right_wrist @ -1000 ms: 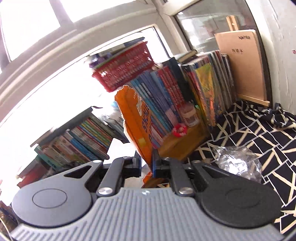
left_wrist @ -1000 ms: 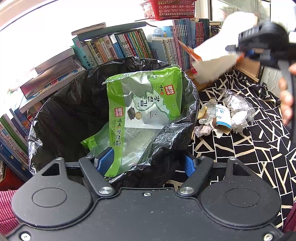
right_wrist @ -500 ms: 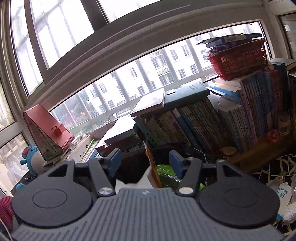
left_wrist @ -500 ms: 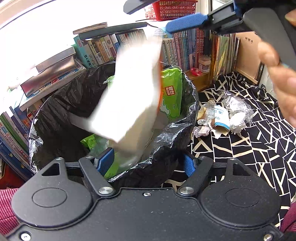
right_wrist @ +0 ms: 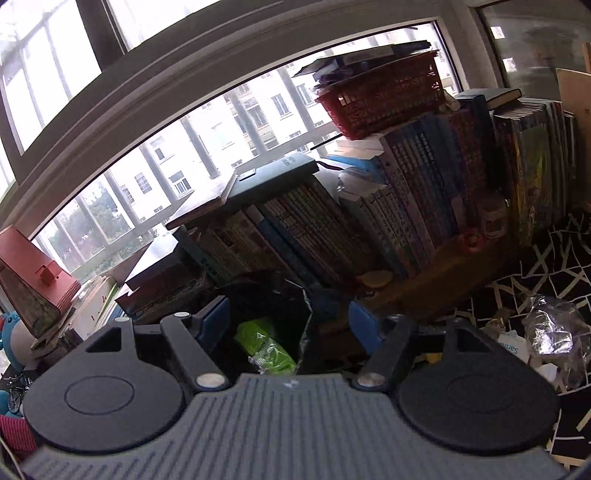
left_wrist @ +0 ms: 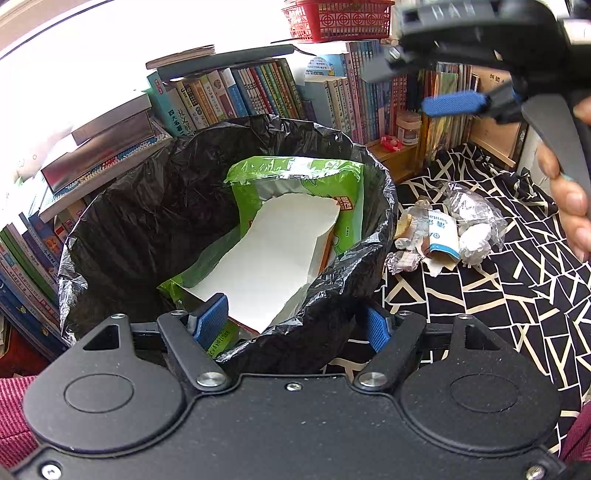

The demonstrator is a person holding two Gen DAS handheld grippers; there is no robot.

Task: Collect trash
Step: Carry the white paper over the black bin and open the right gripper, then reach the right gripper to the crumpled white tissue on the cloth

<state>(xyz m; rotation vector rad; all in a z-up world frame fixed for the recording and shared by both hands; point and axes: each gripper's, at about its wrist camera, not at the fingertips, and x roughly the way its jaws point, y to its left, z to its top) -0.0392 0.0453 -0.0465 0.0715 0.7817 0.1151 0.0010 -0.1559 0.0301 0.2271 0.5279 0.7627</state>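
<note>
A black trash bag (left_wrist: 147, 221) stands open in front of my left gripper (left_wrist: 293, 325). The gripper straddles the bag's near rim, one pad inside and one outside, and is shut on the bunched plastic. Inside the bag a white packet with an orange edge (left_wrist: 273, 251) lies on a green snack packet (left_wrist: 295, 177). My right gripper (left_wrist: 413, 86) hovers above and to the right of the bag in a person's hand (left_wrist: 569, 206). Its jaws are opening with nothing between them. From the right wrist, the right gripper (right_wrist: 288, 321) looks down at the bag (right_wrist: 258, 291) and the green packet (right_wrist: 266, 343).
A pile of crumpled wrappers and foil (left_wrist: 443, 236) lies on the black patterned cloth (left_wrist: 517, 295) right of the bag. Rows of books (left_wrist: 258, 96) stand behind it, with a red basket (left_wrist: 336, 18) on top. A small jar (left_wrist: 408, 127) sits by the books.
The right gripper brought the white and orange packet over the bag and opened. The packet fell in onto the green packet. The gripper then drew back to the upper right.
</note>
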